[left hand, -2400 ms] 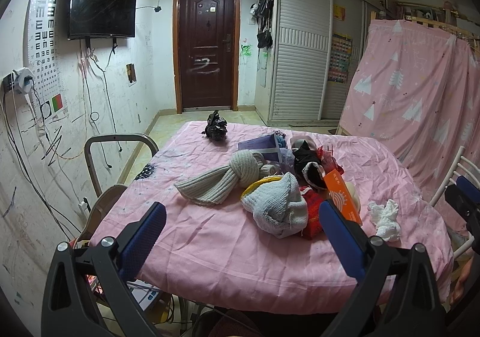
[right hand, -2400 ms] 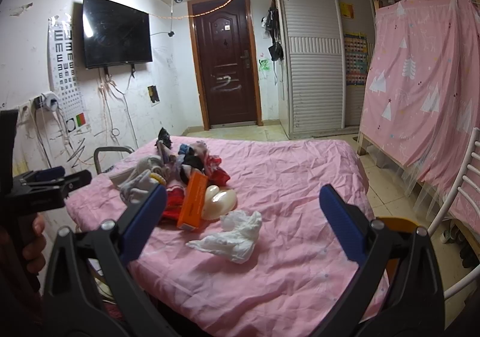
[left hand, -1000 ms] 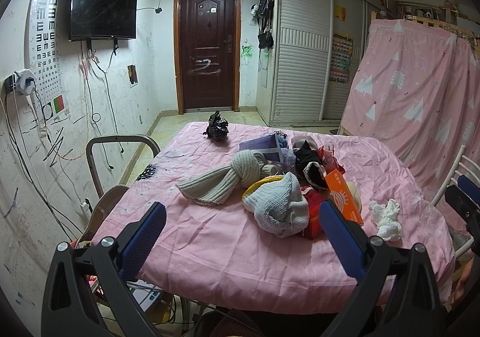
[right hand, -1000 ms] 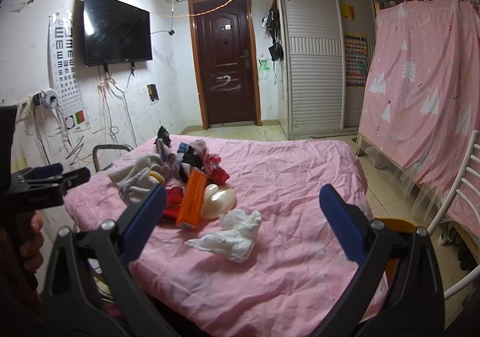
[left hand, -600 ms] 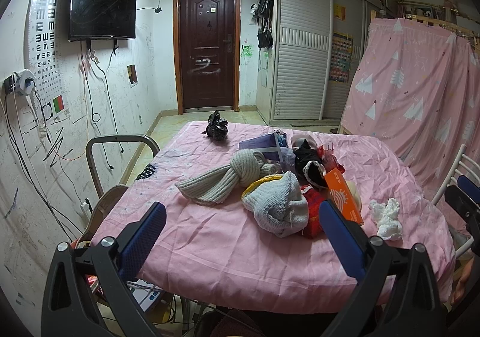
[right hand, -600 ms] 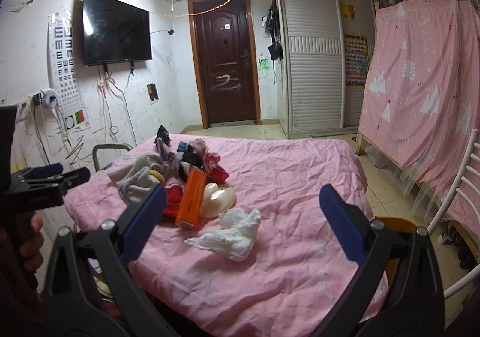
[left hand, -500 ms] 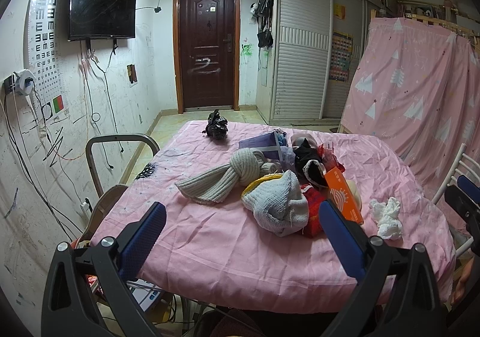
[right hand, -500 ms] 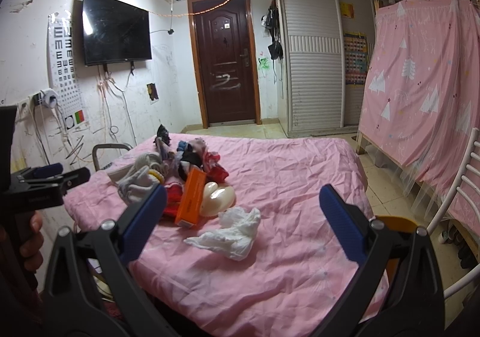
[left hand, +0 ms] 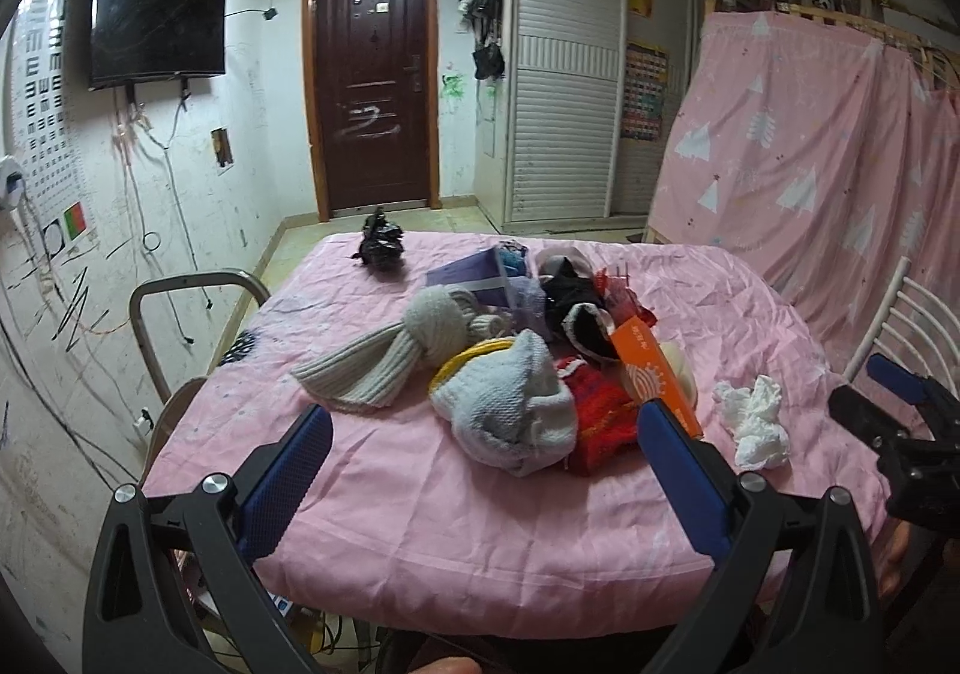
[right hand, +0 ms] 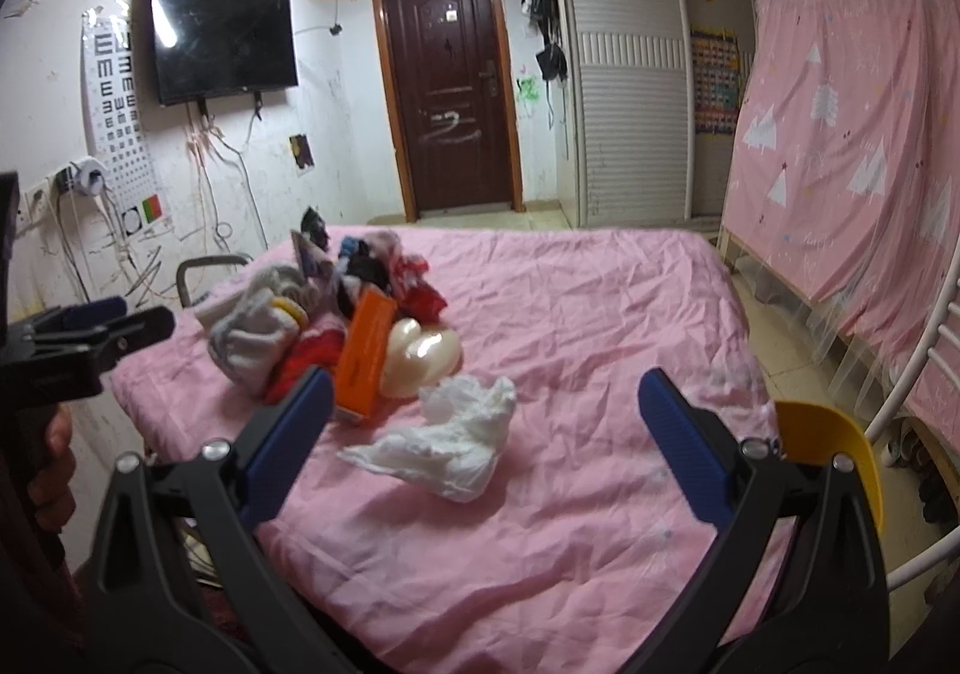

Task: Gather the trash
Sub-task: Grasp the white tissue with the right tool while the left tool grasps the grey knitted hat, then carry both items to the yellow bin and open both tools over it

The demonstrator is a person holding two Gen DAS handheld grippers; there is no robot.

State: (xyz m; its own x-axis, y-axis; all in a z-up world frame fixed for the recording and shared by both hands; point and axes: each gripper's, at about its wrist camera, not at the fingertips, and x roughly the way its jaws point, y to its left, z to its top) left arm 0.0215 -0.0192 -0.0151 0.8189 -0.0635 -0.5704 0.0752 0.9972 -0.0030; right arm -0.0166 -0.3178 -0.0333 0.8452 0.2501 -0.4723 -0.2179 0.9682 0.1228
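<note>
Tissue wad (right hand: 447,443), crumpled, white: lies on the pink bed (right hand: 600,326) just beside the orange box (right hand: 365,356). Right gripper (right hand: 477,437) and left gripper (left hand: 477,461): both released, empty. Step: approach; next, right gripper descends over wad.

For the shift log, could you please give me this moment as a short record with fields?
surface: pink bedspread
likely trash: crumpled white tissue, lying apart from the pile
pile: knit hat, scarf, orange box
left tool: open, empty
right tool: open, empty, pointed at the tissue
progress: nothing picked up yet
</note>
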